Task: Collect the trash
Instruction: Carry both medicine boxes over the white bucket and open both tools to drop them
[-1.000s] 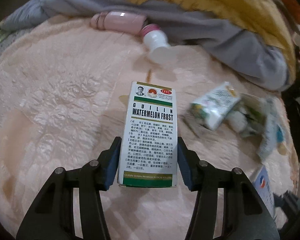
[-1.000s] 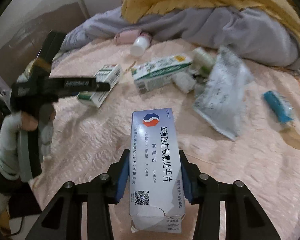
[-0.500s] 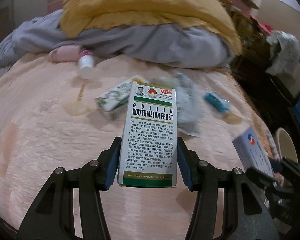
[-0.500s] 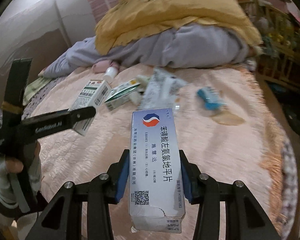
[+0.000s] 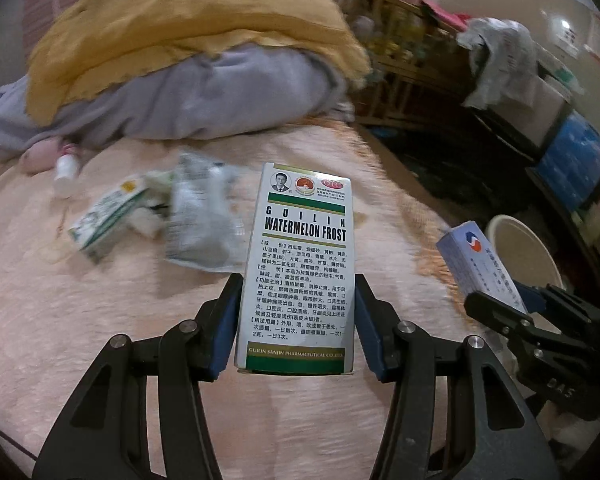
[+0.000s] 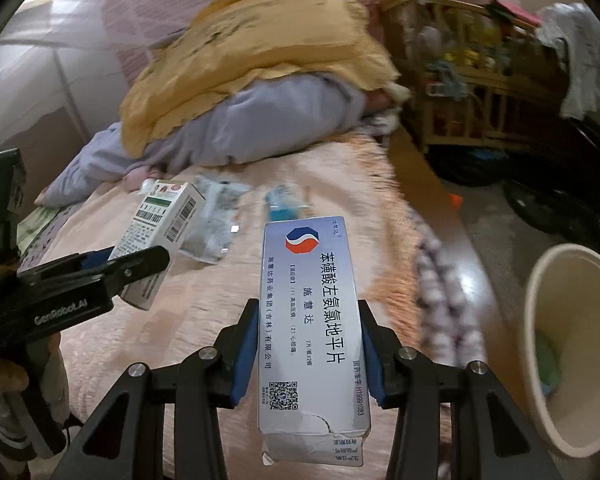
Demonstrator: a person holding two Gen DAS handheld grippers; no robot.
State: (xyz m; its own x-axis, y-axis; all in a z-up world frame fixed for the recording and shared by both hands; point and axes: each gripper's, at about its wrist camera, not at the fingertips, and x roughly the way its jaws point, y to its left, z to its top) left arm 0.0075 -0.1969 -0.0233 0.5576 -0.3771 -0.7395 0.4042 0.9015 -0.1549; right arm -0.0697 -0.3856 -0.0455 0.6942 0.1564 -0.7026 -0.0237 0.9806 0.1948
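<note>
- Left gripper point(image 5: 296, 322) fingers are clamped on the green-and-white box point(image 5: 302, 268) reading "GUILIN WATERMELON FROST", held above the bed point(image 5: 80, 320)
- Right gripper point(image 6: 306, 350) fingers are clamped on the torn white-blue box point(image 6: 312, 332) printed "H19991083"
- Cream bin point(image 6: 572, 360) stands off to the right; releasing early would likely drop either box beside it
- Wrappers point(image 5: 204, 224) lie farther up the bed

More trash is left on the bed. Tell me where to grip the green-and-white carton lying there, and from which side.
Grip the carton across its two long sides near the middle, coming down from above. It lies flat on the blanket, long and narrow, so the short span suits the jaws. Its far end is crowded by the crumpled wrapper, so favour the nearer end. Both hand-held grippers are full now.
</note>
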